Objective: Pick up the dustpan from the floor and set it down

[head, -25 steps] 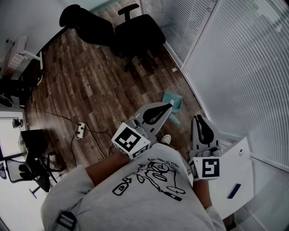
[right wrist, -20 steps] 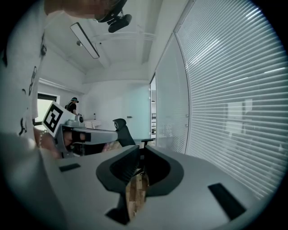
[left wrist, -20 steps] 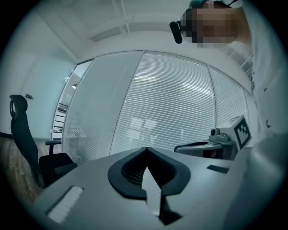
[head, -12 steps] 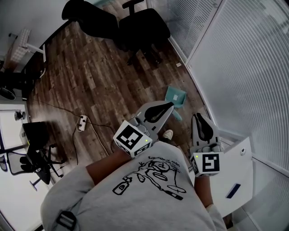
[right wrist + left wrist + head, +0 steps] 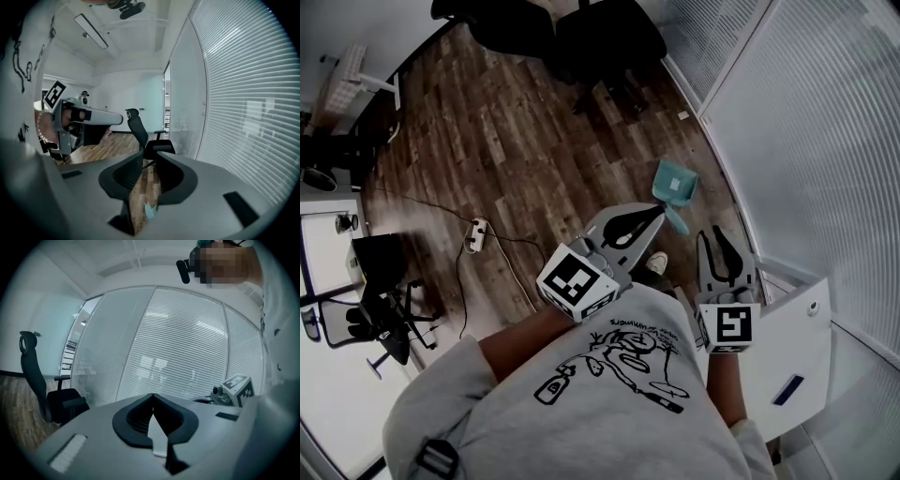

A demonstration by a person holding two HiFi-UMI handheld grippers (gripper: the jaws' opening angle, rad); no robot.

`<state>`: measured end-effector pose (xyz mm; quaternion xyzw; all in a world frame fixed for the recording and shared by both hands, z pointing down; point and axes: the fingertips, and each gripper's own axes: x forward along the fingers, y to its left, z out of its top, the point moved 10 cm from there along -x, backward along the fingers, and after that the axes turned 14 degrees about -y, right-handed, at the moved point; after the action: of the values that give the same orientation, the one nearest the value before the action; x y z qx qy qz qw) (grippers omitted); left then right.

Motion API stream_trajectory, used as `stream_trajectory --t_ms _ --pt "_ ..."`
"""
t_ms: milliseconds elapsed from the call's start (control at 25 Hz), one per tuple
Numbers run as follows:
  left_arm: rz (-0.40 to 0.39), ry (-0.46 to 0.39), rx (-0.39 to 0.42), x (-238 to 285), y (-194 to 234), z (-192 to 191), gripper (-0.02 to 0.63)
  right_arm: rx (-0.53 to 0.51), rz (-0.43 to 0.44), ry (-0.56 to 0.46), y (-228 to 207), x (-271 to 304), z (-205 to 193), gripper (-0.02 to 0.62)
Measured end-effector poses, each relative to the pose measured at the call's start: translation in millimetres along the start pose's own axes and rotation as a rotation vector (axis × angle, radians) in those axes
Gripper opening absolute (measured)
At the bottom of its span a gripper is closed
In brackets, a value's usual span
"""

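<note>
Left gripper [image 5: 657, 215] reaches out from the person's chest in the head view with its jaws together. The right gripper [image 5: 713, 234] beside it shows a narrow gap; its jaws have just been opening, with nothing between them. Ahead of both, the teal dustpan [image 5: 674, 182] lies on the wooden floor [image 5: 506, 159] near the foot of the glass wall [image 5: 806, 122], apart from either gripper. In the left gripper view, the jaw tips touch, empty, facing the glass wall. In the right gripper view, the jaws stand slightly parted, and the dustpan [image 5: 149, 211] shows low in the gap, on the floor beyond them, untouched.
</note>
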<state>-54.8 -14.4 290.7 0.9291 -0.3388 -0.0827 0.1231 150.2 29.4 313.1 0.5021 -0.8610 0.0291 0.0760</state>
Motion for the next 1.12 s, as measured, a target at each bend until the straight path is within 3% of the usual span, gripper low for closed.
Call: stream_trajectory --t_ms 440,1120 --pt "0.028 0.042 -0.014 -17 5 -16 0.002 0.012 0.039 0.102 5 5 -48 0.108" --pt "0.056 0.087 -0.043 -30 6 -39 0.002 0.008 0.151 0.345 5 36 -163 0.146"
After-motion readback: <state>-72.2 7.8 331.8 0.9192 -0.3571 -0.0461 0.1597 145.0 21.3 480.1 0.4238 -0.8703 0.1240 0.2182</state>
